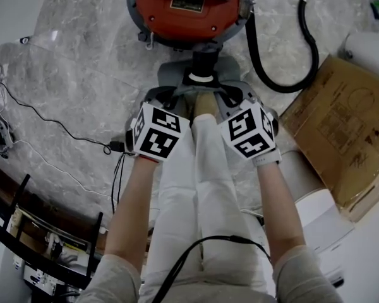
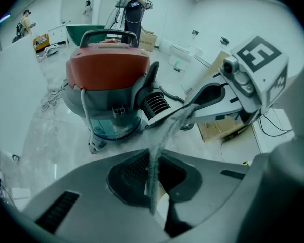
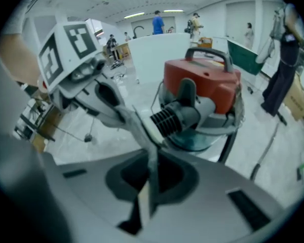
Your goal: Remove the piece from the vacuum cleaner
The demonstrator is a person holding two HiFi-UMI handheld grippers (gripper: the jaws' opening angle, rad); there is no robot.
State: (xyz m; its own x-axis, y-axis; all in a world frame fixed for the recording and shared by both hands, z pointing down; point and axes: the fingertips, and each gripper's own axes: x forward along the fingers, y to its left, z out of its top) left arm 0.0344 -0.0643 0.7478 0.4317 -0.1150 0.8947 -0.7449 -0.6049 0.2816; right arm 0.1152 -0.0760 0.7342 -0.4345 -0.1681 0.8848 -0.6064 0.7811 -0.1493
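Observation:
The red-topped vacuum cleaner (image 1: 188,8) stands on the marble floor ahead, with a black ribbed inlet (image 2: 155,105) facing me. A thin grey speckled sheet (image 2: 164,130), seen edge-on, stretches between both grippers; in the head view it shows as a flat grey piece (image 1: 174,74) just in front of the vacuum. My left gripper (image 2: 152,191) is shut on one end of it, and my right gripper (image 3: 149,186) is shut on the other end. In the head view the left gripper (image 1: 167,100) and the right gripper (image 1: 234,100) sit side by side, close together, above the person's knees.
A black hose (image 1: 284,74) loops to the right of the vacuum. Flattened cardboard (image 1: 344,125) and white boxes (image 1: 316,213) lie at the right. Thin cables (image 1: 50,122) run over the floor at the left, by a black rack (image 1: 44,245). People stand far off (image 3: 157,22).

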